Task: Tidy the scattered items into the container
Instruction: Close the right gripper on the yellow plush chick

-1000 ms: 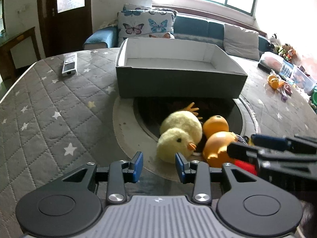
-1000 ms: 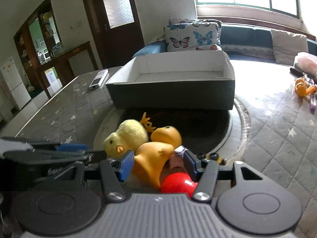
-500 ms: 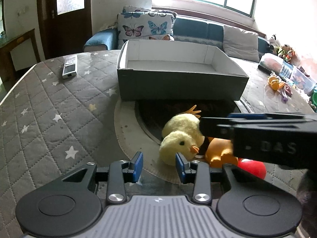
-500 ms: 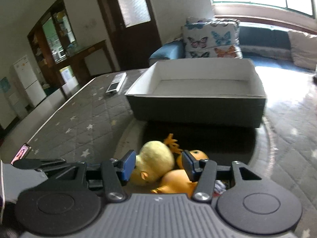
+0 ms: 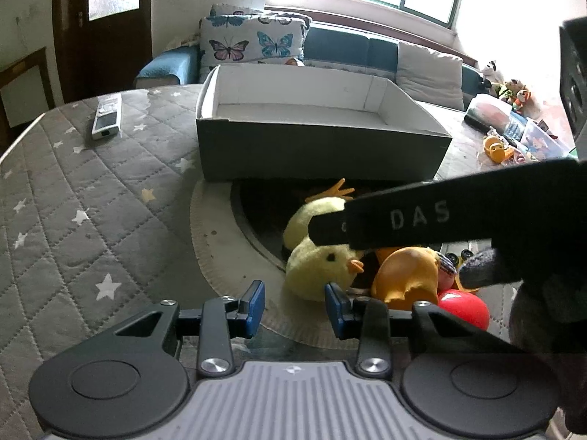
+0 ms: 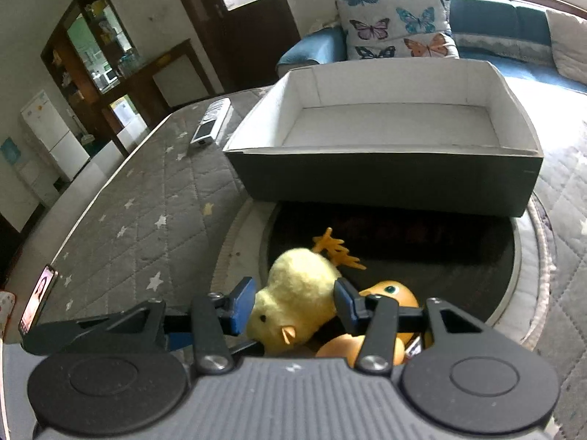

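Each handheld tool ends in a ribbed grey plate flanked by two round black discs with raised centres. From the left gripper (image 5: 294, 306), black linkage arms pinned with silver screws run to blue finger pads (image 5: 255, 302). The right gripper (image 6: 293, 306) has the same build and blue pads (image 6: 242, 304). In the left view its black side bar carries pale letters "DAS", with a dark grey knitted glove (image 5: 488, 266) beneath.

Your left black two-finger gripper with blue pads (image 5: 293, 308) is held low with its jaws spread apart and nothing between them. Your right black gripper with blue pads (image 6: 293, 306) reaches across in front of it, jaws parted.
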The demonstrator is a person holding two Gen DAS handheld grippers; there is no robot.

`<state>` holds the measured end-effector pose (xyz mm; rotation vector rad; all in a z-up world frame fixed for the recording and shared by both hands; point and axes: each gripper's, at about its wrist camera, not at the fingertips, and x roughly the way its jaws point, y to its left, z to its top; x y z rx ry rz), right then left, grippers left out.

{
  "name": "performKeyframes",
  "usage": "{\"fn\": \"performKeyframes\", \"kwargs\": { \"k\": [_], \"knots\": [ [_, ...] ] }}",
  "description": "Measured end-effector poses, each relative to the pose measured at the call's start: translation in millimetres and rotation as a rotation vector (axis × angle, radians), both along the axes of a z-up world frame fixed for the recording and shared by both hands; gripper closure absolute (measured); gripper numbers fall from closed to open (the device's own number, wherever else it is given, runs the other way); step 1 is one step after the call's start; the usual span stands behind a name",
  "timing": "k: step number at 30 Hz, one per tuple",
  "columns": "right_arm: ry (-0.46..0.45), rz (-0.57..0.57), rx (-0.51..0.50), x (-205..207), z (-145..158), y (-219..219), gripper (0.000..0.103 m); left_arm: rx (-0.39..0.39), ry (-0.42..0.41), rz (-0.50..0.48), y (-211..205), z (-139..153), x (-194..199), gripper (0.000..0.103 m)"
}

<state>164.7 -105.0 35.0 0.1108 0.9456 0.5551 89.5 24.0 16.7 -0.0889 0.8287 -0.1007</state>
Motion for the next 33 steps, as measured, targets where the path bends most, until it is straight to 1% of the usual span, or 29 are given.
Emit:
{"fn": "performKeyframes", "kwargs": {
  "k": [6,10,15,21,24,27,31,33],
  "knots": [
    [0.042,-0.015,0.021,13,-6,1,0.054,-0.027,0.008,-0.011,1,-1,3,0.063],
    [0.048,-0.011,0.003,18,-9,5,0.054,-0.049,0.023,-0.016,1,-2,8,0.063],
    [0.045,0.007,-0.026,21,-10,12,0.054,-0.102,0.042,-0.015,4,-4,12,0.064],
    [0.061,-0.001,-0.018,23,-10,11,0.056,-0.131,0.055,-0.001,3,-7,19,0.063],
    [0.07,-0.006,-0.008,24,-10,10,0.059,-0.15,0.063,0.01,4,-9,22,0.063],
    [0.068,0.006,-0.016,25,-11,11,0.06,-0.175,0.061,0.016,6,-9,22,0.063],
    [0.049,0.028,-0.036,27,-8,15,0.056,-0.196,0.047,0.022,10,-6,23,0.063],
    [0.036,0.031,-0.047,28,-6,18,0.055,-0.202,0.051,0.034,12,-5,25,0.063]
  ]
}}
